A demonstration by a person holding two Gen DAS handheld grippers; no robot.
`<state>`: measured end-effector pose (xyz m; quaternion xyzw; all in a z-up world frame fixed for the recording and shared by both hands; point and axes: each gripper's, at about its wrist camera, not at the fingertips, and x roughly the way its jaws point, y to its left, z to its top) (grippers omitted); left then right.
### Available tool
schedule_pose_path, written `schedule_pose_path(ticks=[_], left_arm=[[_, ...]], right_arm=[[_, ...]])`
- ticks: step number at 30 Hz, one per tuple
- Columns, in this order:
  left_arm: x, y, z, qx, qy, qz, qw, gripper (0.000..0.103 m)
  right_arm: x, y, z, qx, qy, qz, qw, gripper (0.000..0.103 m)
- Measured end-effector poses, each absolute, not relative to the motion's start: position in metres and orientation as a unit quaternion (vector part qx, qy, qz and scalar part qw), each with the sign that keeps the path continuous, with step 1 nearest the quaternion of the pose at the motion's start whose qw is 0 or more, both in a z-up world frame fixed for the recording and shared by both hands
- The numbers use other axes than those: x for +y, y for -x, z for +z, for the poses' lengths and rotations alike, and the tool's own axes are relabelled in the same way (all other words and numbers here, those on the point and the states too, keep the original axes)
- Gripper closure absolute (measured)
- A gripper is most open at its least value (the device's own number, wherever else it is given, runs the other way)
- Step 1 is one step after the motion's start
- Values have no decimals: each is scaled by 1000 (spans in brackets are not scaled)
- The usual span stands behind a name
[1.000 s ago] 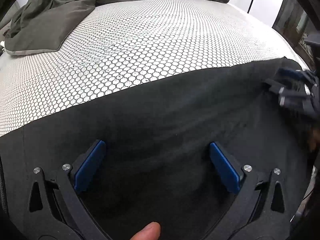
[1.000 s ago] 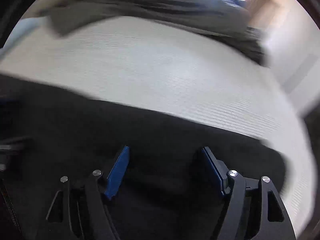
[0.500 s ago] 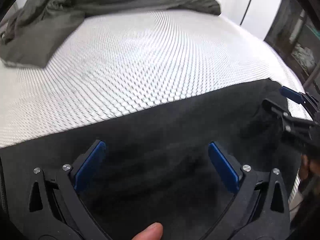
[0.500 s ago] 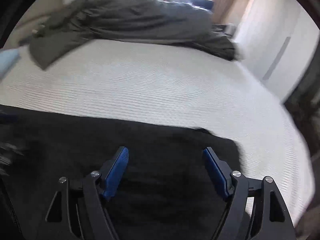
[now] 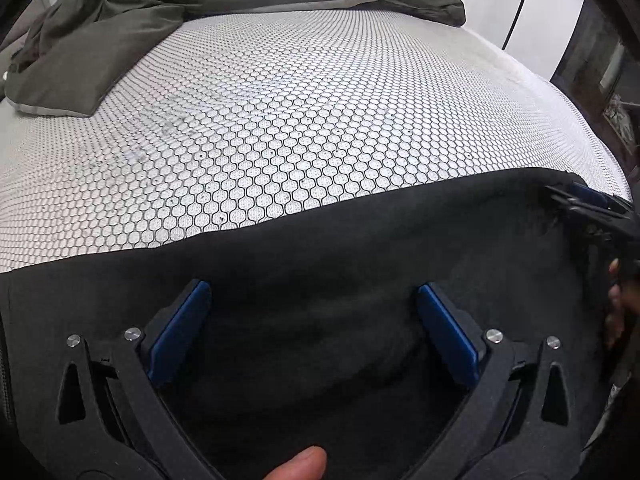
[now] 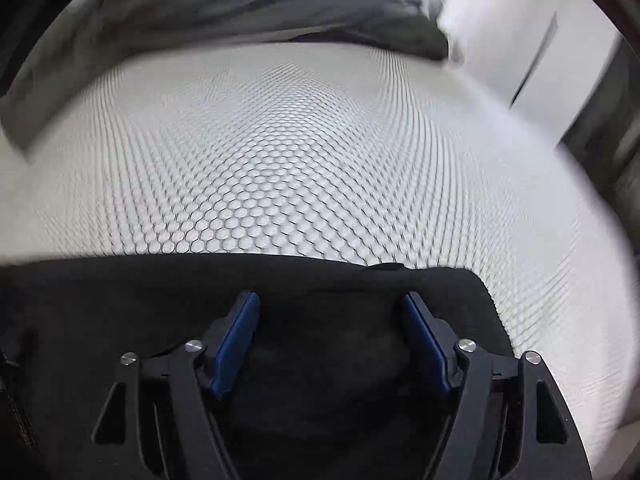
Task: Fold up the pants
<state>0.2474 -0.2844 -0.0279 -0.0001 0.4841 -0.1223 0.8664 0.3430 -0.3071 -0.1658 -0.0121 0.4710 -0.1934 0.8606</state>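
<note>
you have the bed (image 5: 320,120) under everything, its honeycomb-patterned cover bare across the middle, with a rumpled grey-green blanket (image 5: 160,8) heaped at the far end. the black pants (image 5: 320,264) lie spread flat along the near edge, a long straight border running across both views. they look laid out or part-folded; i cannot tell how many layers there are, so judge that more folds are left to make.

your left gripper (image 5: 312,336) hangs over the cloth with its blue pads standing wide, nothing pinched between them. your right gripper (image 6: 330,340) has its jaws narrower, having just been closing a little, with black cloth below the gap but no pad pressing on it.

the left view shows the right gripper reaching in at the pants' far right corner, plus your fingertip (image 5: 298,464) at the bottom. the right view, blurred, shows that rounded corner (image 6: 472,280) of the pants head-on.
</note>
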Motion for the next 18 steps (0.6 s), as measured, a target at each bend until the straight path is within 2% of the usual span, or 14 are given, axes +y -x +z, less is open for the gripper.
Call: schedule_pose_path(ticks=[5, 7, 11, 15, 16, 18], left_arm=[[-287, -207, 7, 468, 17, -176, 866, 1], [-297, -182, 17, 457, -3, -193, 868, 1], [-316, -150, -8, 514, -24, -234, 825, 1], [-309, -128, -7, 507, -73, -217, 831, 1], [-303, -126, -6, 508, -75, -217, 830, 1], [-289, -118, -1, 508, -73, -202, 834, 1]], right_arm=[[-273, -309, -141, 455, 39, -154, 876, 35], [-252, -286, -129, 448, 36, -112, 886, 28], [-223, -266, -161, 495, 39, -16, 868, 26], [-245, -239, -172, 494, 82, -65, 863, 27], [-253, -230, -169, 487, 93, -88, 864, 35], [-271, -212, -165, 479, 65, -75, 872, 43]])
